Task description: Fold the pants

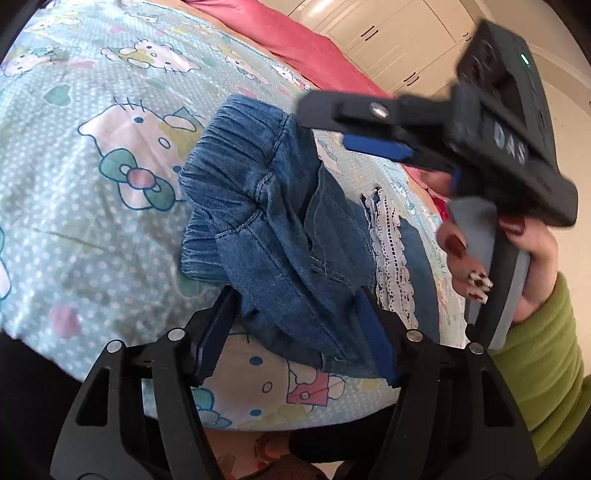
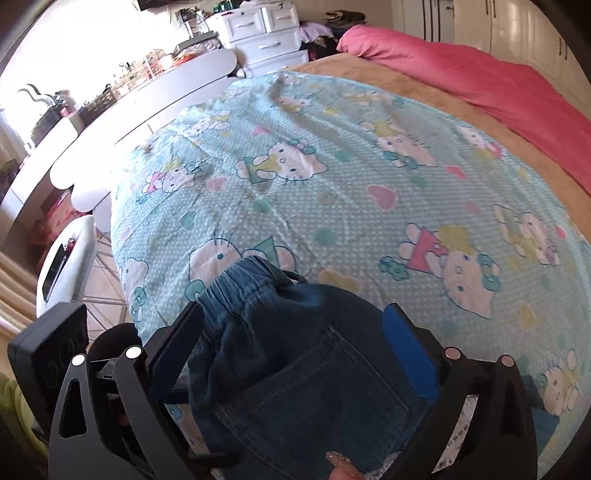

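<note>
Small blue denim pants (image 1: pixel 273 229) with an elastic waistband and white lace trim (image 1: pixel 391 254) lie bunched on the cartoon-print bed sheet (image 1: pixel 92 192). My left gripper (image 1: pixel 295 332) is open, its blue-padded fingers astride the near end of the pants. My right gripper (image 1: pixel 332 125) shows in the left wrist view above the waistband, blurred. In the right wrist view the right gripper (image 2: pixel 295 343) is open with the pants (image 2: pixel 295 369) between its fingers, back pocket facing up.
A pink quilt (image 2: pixel 480 81) and a tan blanket (image 2: pixel 406 81) lie along the far side of the bed. A white desk (image 2: pixel 147 96) with clutter and white drawers (image 2: pixel 266 33) stand beyond the bed's left edge. White wardrobes (image 1: pixel 388 37) stand behind.
</note>
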`<state>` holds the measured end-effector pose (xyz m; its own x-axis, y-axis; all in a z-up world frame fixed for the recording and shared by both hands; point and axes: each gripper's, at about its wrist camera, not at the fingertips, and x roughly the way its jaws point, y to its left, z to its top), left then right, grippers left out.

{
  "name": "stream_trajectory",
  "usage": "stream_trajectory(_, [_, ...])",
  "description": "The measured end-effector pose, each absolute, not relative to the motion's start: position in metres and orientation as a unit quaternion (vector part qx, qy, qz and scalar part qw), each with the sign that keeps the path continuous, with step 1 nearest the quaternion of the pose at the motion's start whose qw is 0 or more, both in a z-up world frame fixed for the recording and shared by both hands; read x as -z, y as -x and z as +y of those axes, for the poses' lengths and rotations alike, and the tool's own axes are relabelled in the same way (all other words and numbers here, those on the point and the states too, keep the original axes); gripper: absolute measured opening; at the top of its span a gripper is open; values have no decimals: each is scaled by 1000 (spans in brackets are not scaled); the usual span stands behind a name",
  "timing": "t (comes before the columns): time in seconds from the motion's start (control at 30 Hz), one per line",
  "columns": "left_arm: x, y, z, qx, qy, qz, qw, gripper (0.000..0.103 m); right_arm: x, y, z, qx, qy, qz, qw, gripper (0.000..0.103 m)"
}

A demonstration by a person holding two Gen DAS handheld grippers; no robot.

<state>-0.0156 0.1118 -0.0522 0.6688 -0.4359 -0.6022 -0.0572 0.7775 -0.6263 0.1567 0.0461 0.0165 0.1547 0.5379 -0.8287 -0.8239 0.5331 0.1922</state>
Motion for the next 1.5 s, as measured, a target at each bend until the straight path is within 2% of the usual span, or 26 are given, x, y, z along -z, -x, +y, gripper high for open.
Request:
stream_trajectory(0.3, [57, 5, 116, 114, 322, 386, 857, 61, 2, -160, 84, -485, 159, 486, 709, 96])
stream_trajectory(0.33, [57, 4, 116, 114, 321, 386, 857, 63, 6, -162, 87, -486, 162, 493, 703, 92])
stream_trajectory(0.37, [56, 2, 115, 114, 318, 386, 858, 63, 13, -164, 90, -485, 166, 501, 698, 75])
stream_trajectory(0.47, [56, -2, 110, 114, 312, 385, 861, 68, 26, -165, 90, -483, 172, 511, 690, 55])
stream_trajectory(0.5, [56, -2, 109, 114, 311, 384, 862, 69, 26, -164, 88, -484, 170, 507, 693, 52])
stream_trajectory(0.57, [55, -4, 105, 112, 301, 385, 865, 70, 23, -164, 77, -485, 152, 504, 698, 39])
stream_trajectory(0.67, [51, -6, 100, 106, 291, 388, 868, 70, 16, -168, 57, -486, 119, 502, 706, 32])
stream_trajectory(1.0, [20, -30, 69, 125, 284, 377, 872, 68, -30, -179, -36, -496, 15, 463, 734, 31])
stream_trajectory(1.2, [-4, -49, 22, 158, 252, 380, 876, 68, -43, -188, -95, -481, -30, 446, 754, 31])
stream_trajectory(1.3, [-7, -57, -5, 179, 238, 387, 872, 69, -43, -189, -128, -475, -52, 442, 759, 40])
stream_trajectory(1.37, [-5, -65, -17, 196, 231, 395, 867, 70, -41, -191, -153, -470, -73, 438, 763, 54])
stream_trajectory(1.5, [10, -58, -46, 244, 205, 419, 850, 74, -25, -196, -213, -426, -120, 440, 781, 57])
